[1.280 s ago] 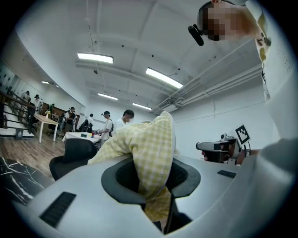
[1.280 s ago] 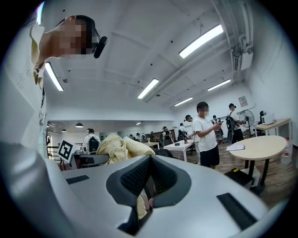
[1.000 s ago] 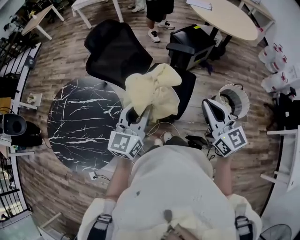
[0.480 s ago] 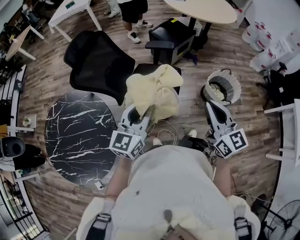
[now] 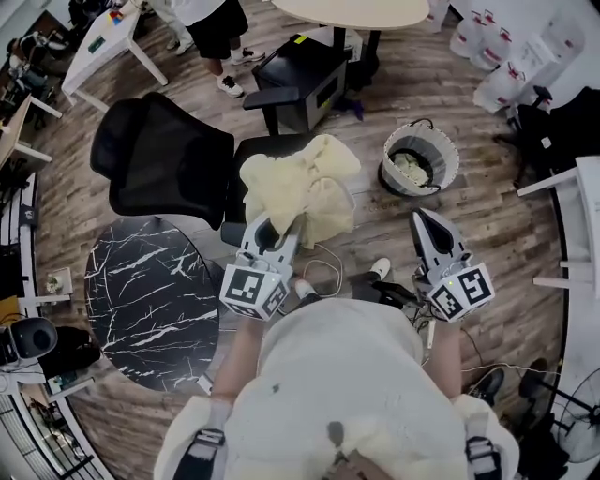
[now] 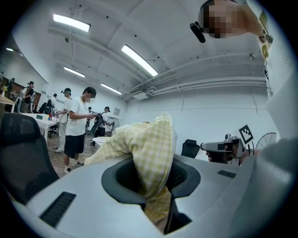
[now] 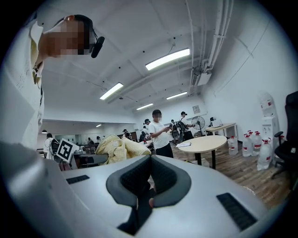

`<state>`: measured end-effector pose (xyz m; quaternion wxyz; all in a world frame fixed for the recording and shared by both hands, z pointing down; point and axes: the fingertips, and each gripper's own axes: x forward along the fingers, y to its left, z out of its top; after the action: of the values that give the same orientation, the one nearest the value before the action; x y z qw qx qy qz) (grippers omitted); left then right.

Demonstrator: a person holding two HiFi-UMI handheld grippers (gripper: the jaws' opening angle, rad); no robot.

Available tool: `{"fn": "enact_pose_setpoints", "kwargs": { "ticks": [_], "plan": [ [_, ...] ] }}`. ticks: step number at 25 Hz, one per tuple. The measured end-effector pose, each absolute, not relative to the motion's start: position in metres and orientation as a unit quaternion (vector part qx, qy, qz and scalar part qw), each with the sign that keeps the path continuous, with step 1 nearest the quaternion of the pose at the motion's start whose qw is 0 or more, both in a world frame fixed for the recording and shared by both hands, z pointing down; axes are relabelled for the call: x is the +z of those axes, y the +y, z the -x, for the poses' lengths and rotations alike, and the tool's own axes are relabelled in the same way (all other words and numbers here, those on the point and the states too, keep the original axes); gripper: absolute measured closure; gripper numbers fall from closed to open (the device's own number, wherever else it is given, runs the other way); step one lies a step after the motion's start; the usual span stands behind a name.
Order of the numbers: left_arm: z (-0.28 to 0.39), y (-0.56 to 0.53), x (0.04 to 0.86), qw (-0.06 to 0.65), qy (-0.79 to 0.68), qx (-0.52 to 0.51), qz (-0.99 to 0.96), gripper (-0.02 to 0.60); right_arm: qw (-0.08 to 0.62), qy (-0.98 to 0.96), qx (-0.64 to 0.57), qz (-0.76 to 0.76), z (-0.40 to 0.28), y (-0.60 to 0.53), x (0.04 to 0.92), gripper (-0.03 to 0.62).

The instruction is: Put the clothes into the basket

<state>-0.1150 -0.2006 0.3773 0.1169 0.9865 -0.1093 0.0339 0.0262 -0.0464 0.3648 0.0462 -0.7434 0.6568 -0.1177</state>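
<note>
Presently on record, item by item.

1. Left gripper (image 5: 270,232): fingers pinching a pale yellow checked garment (image 5: 298,192). In the left gripper view the cloth (image 6: 144,148) rises out of the gripper (image 6: 151,179) and folds over to the left. Its lower end is lost in the slot between the fingers. From the head view the fingertips are covered by the fabric.

2. Garment: bunched, held in the air off the floor, in front of the seat of a black office chair (image 5: 164,164), part of which it hides. Its full shape and kind cannot be made out.

3. Right gripper (image 5: 429,223): fingers pressed together, nothing between them, as the right gripper view (image 7: 149,179) shows. It is held apart from the garment.

4. Basket (image 5: 419,159): round, pale-walled, standing on the wooden floor ahead of the right gripper and to the right of the garment, well apart from it. Something pale lies inside; what it is cannot be told.

5. Round black desk with white veining (image 5: 145,291): left of the person, its near edge hidden behind the left arm.

6. Pale round desk (image 5: 352,11): cut off by the top edge of the head view.

7. Black box-like unit (image 5: 300,80): beyond the chair, detail unclear.

8. Water bottles (image 5: 506,70): upper right, partly cut off.

9. Bystander (image 5: 211,28): only legs and shoes inside the head view.

10. The person's own pale shirt (image 5: 347,394): fills the lower middle and hides the floor beneath.
</note>
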Motion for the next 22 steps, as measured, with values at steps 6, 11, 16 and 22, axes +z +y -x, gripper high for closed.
{"fn": "enact_pose_setpoints", "kwargs": {
  "ticks": [6, 11, 16, 22],
  "plan": [
    [0.052, -0.169, 0.382, 0.114, -0.084, 0.042, -0.989, 0.457, 0.049, 0.64, -0.12, 0.758, -0.088, -0.015, 0.372, 0.586],
    [-0.005, -0.148, 0.387, 0.112, -0.071, 0.055, -0.99, 0.457, 0.054, 0.627, -0.122, 0.767, -0.143, 0.01, 0.375, 0.586],
    [-0.067, -0.121, 0.389, 0.112, -0.058, 0.063, -0.99, 0.457, 0.056, 0.612, -0.126, 0.779, -0.2, 0.045, 0.377, 0.586],
    [-0.141, -0.078, 0.393, 0.111, -0.043, 0.067, -0.991, 0.457, 0.054, 0.606, -0.128, 0.784, -0.266, 0.089, 0.381, 0.586]
  ]
}}
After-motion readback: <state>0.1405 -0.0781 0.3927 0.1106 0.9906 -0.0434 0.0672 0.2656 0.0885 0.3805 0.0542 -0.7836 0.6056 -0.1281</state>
